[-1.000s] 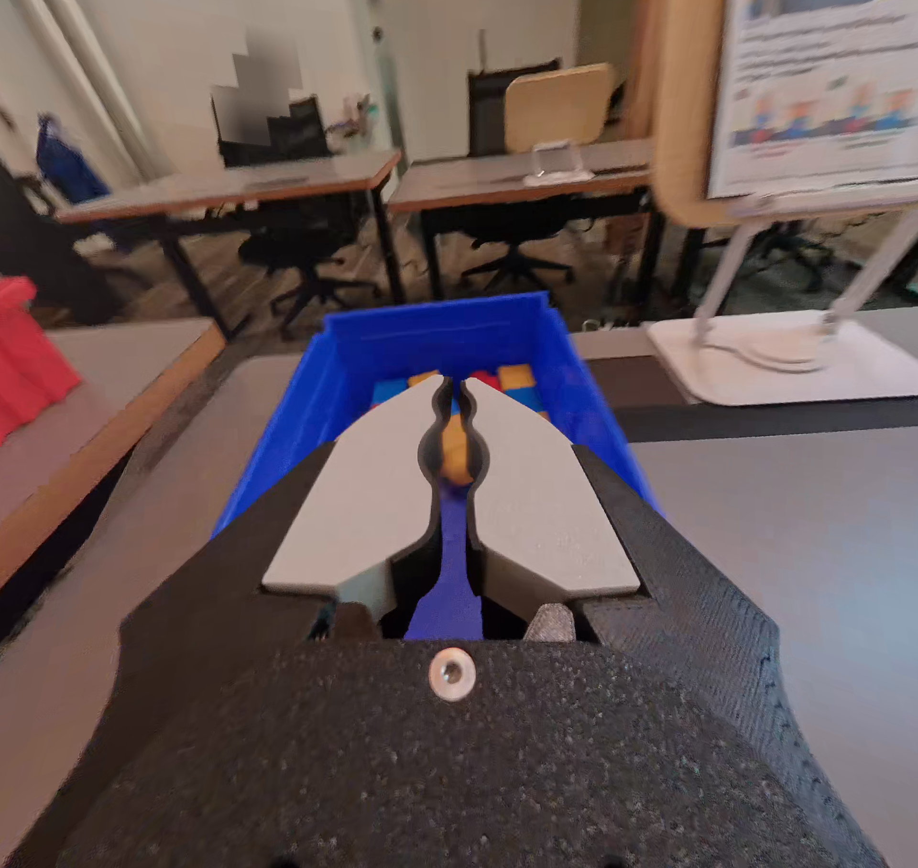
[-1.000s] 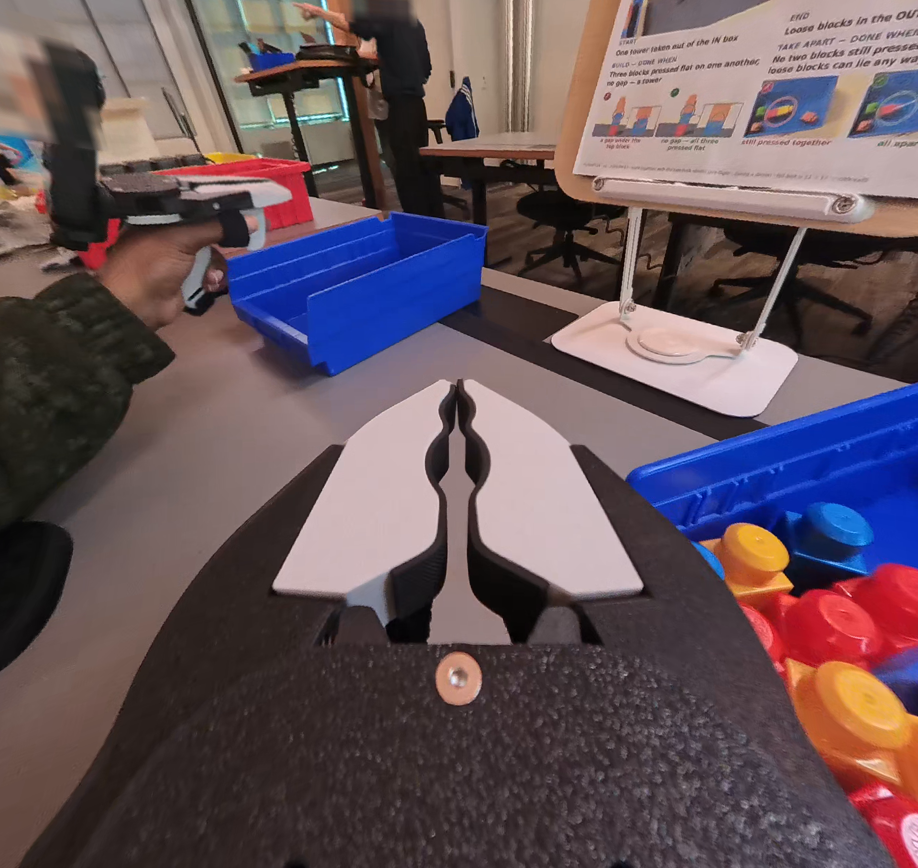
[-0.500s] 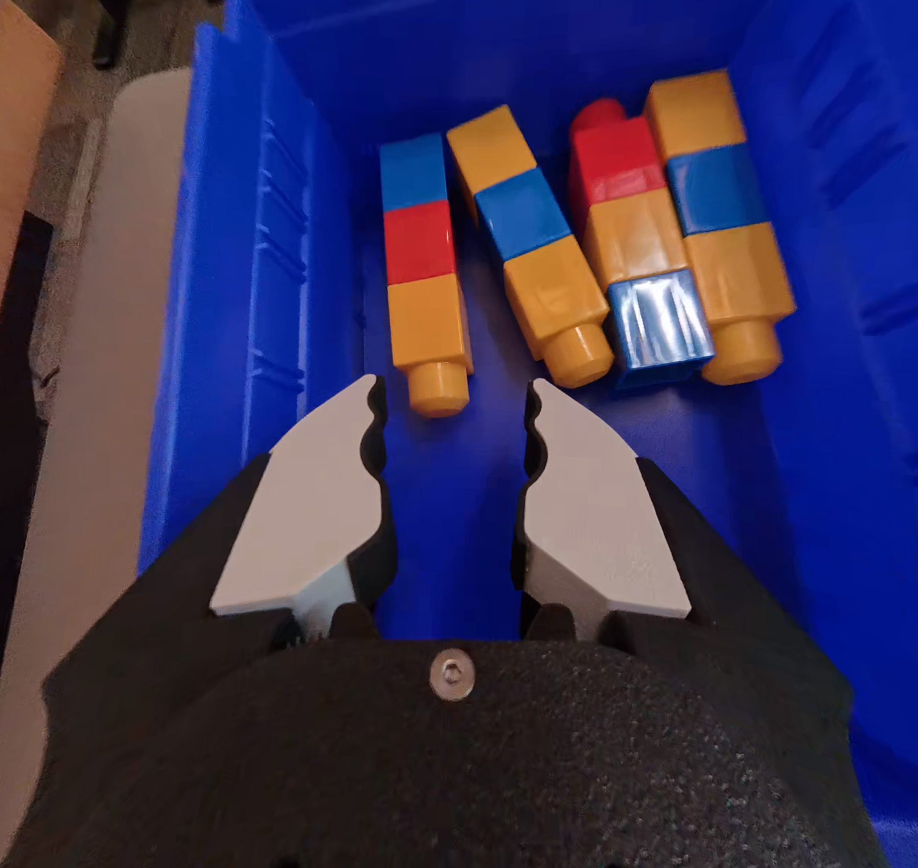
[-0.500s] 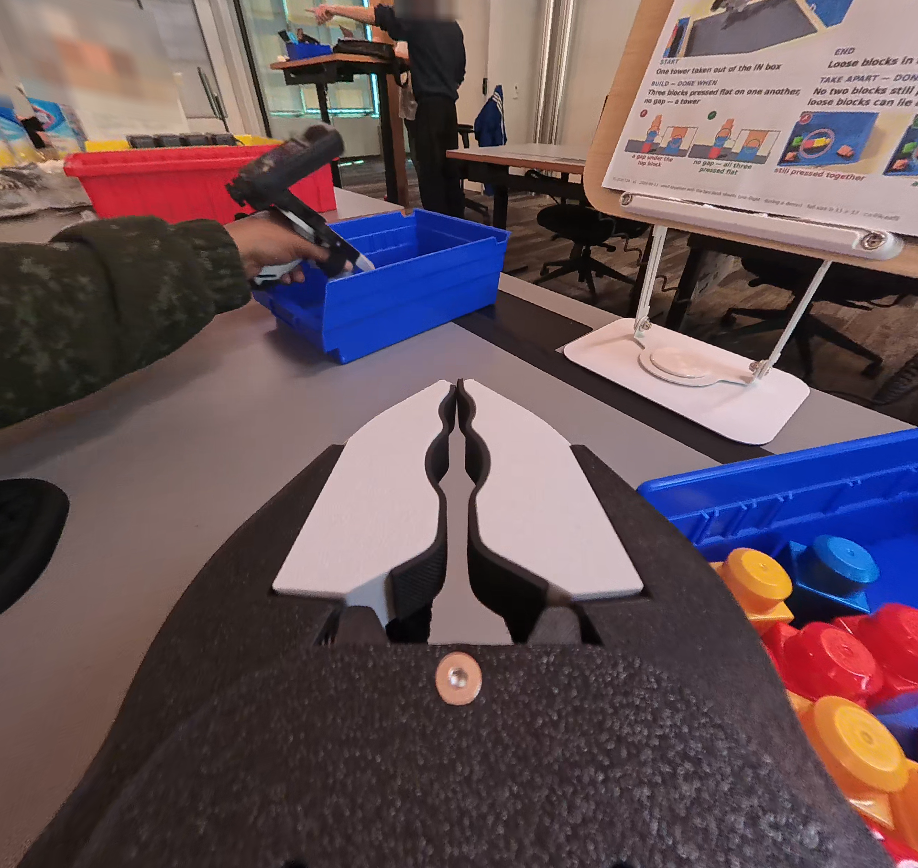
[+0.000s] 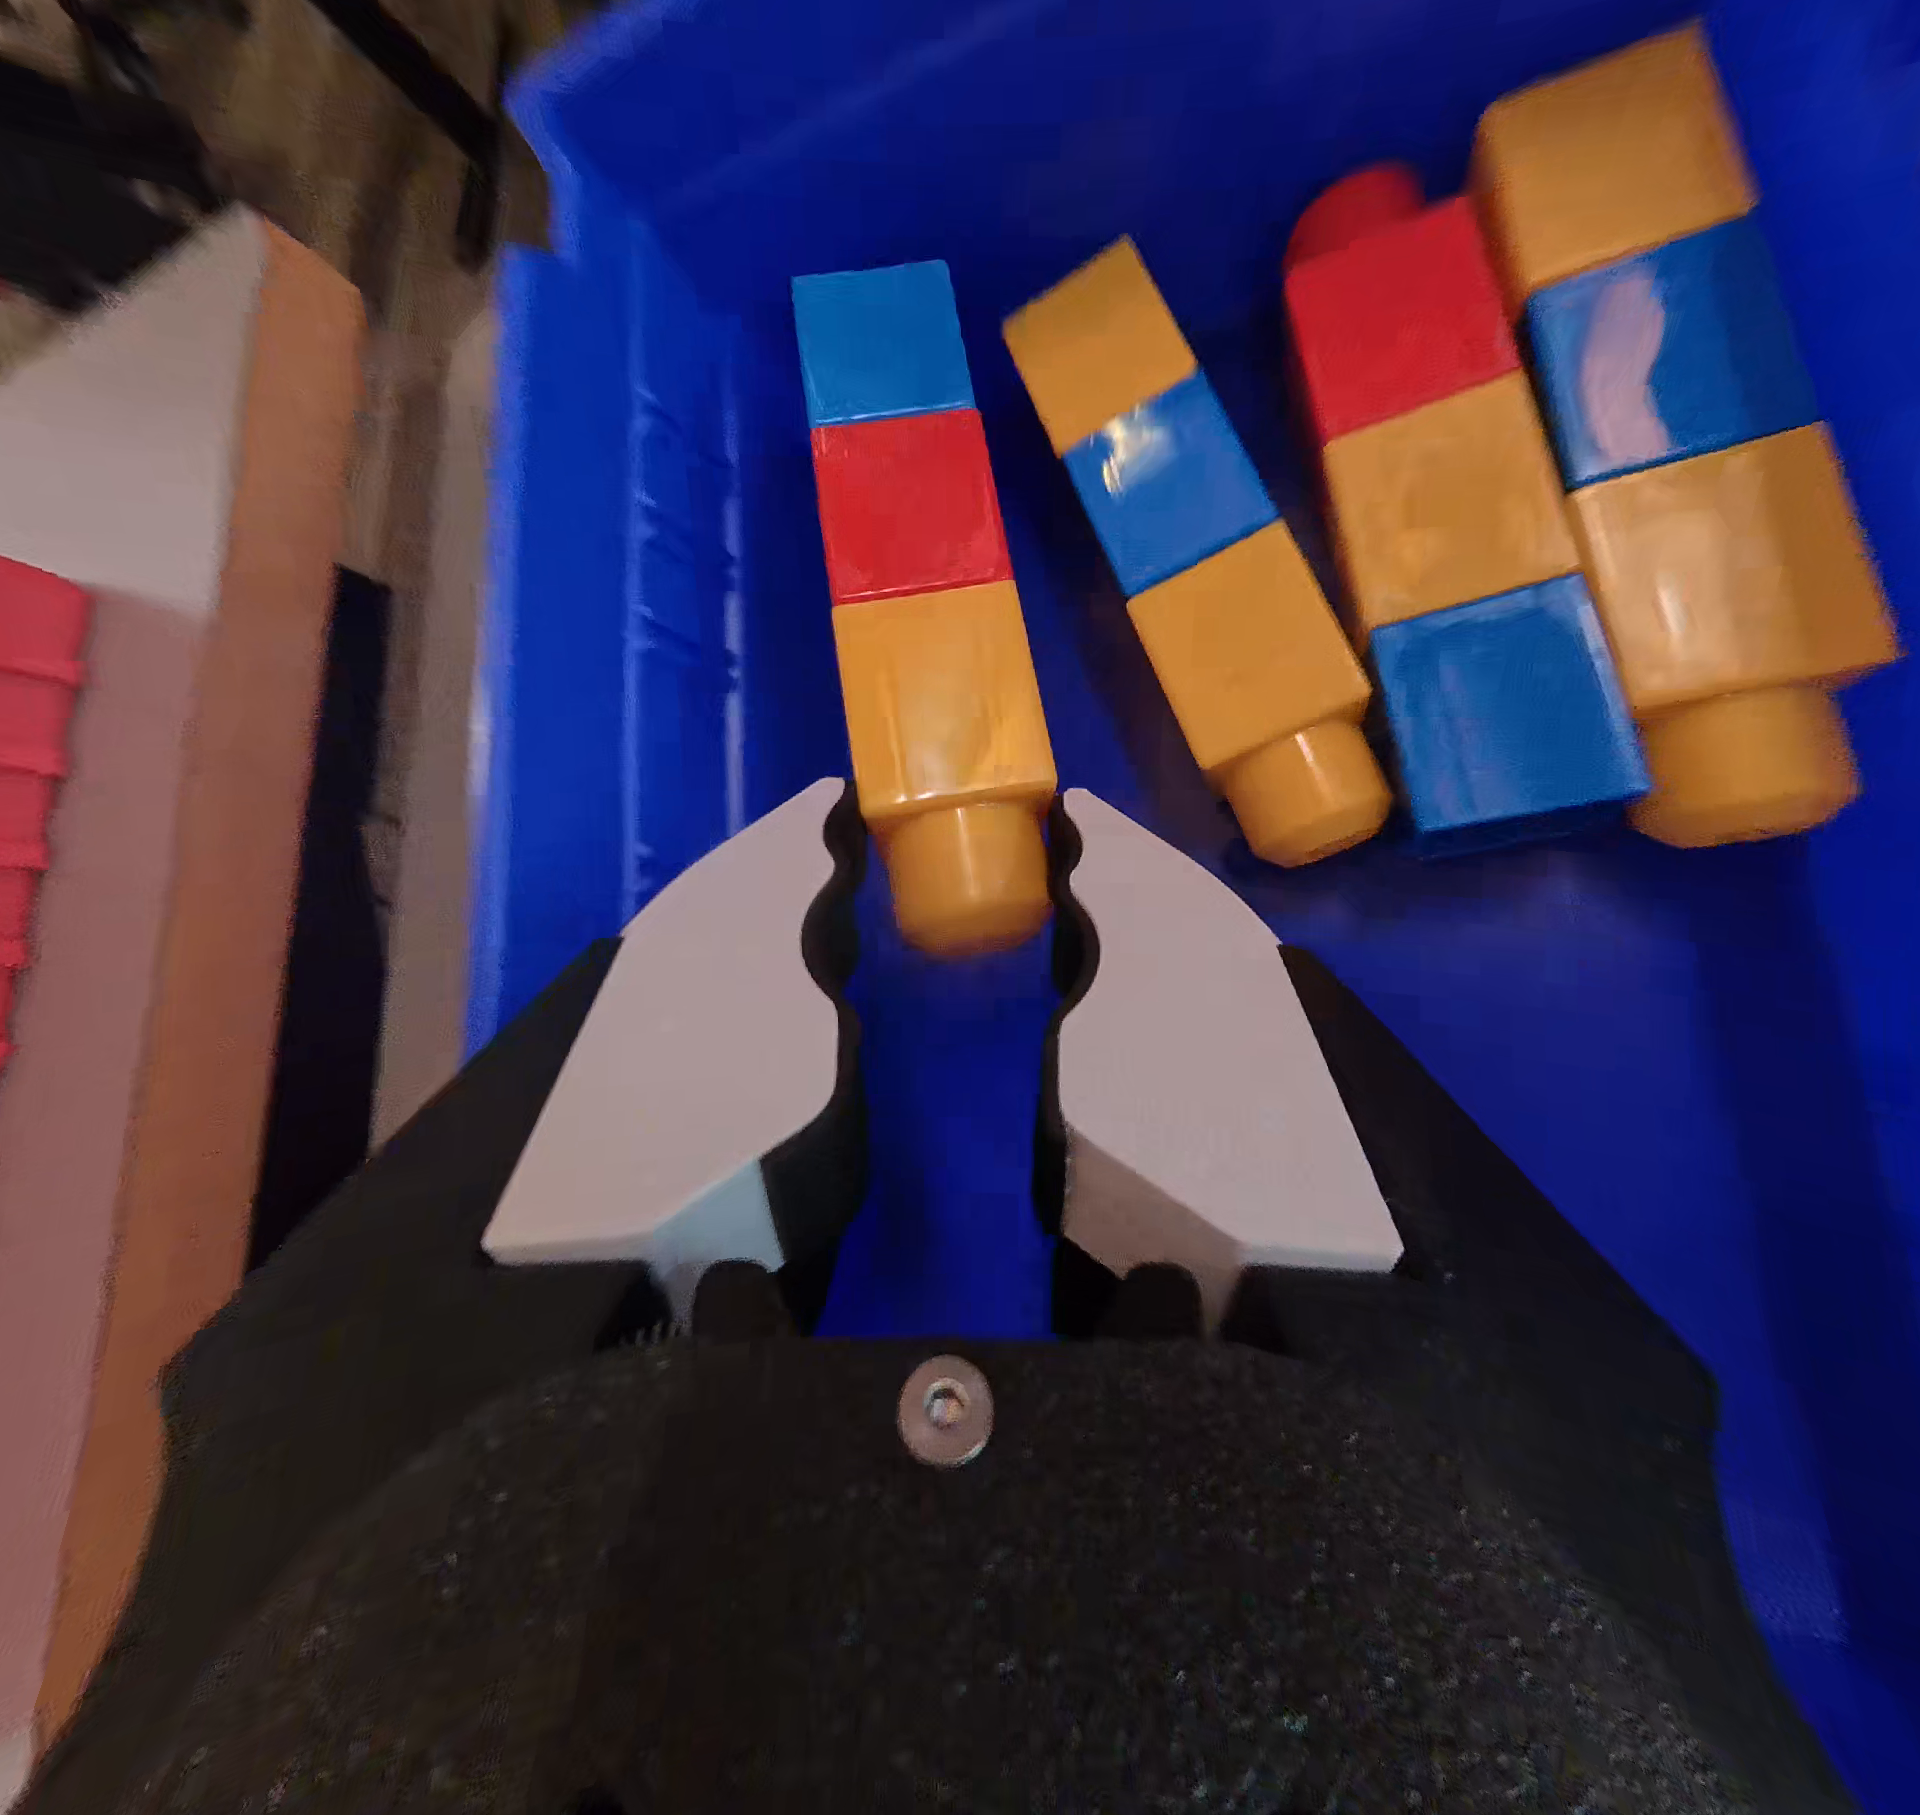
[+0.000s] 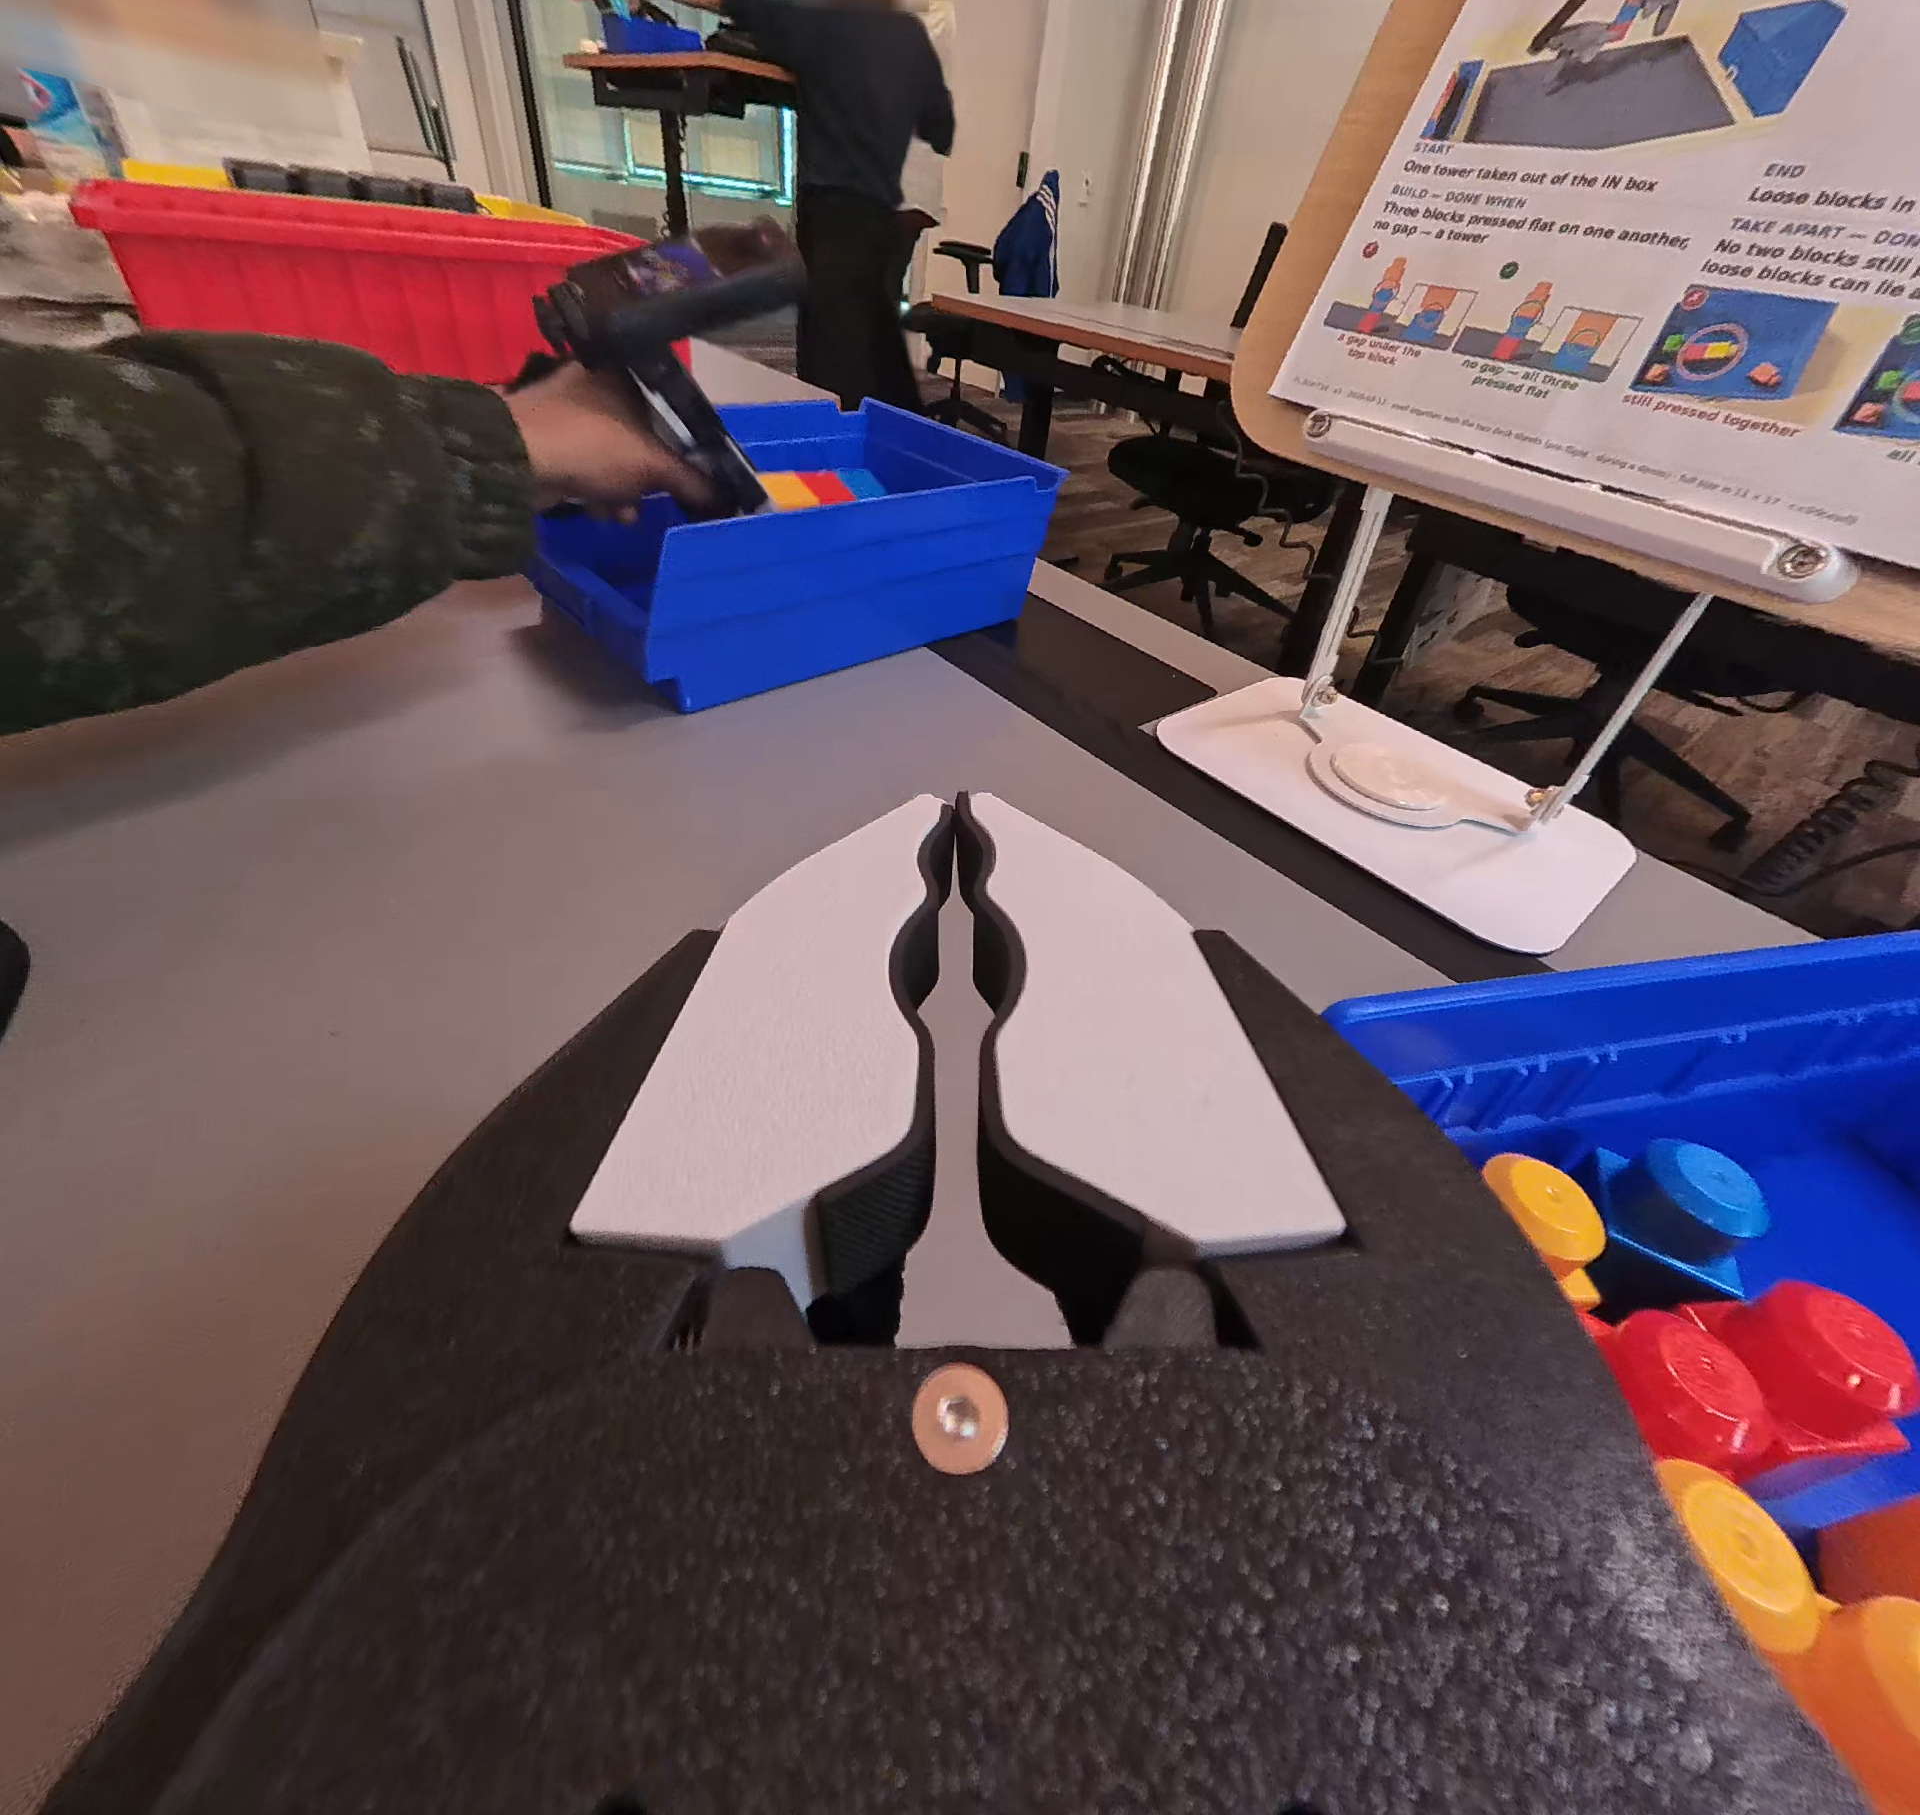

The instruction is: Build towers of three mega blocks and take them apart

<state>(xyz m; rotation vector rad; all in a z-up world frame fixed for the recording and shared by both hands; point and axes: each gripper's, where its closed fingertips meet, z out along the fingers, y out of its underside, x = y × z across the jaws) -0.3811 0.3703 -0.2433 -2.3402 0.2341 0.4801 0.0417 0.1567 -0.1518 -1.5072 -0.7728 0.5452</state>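
Observation:
In the left wrist view my left gripper (image 5: 951, 804) reaches into a blue bin (image 5: 582, 622). Its jaws pinch the yellow stud end of a blue-red-yellow tower (image 5: 909, 503). Three other three-block towers lie to its right: yellow-blue-yellow (image 5: 1174, 508), red-yellow-blue (image 5: 1444, 518) and yellow-blue-yellow (image 5: 1683, 394). In the right wrist view the same bin (image 6: 831, 581) stands at the far left, with the held tower (image 6: 821, 489) showing above its wall. My right gripper (image 6: 954, 809) is shut and empty above the grey table (image 6: 416, 934).
A second blue bin (image 6: 1662, 1038) with loose red, yellow and blue blocks (image 6: 1704, 1391) sits at my right. An instruction board on a white stand (image 6: 1392, 809) is behind the table. A red bin (image 6: 343, 269) and a standing person (image 6: 862, 155) are farther back. Spacing between my two grippers at the tips: around 50 cm.
My left gripper tipped down into the bin, opened, moved forward and closed its jaws on the left tower's yellow end. My right gripper stayed shut and drifted slightly.

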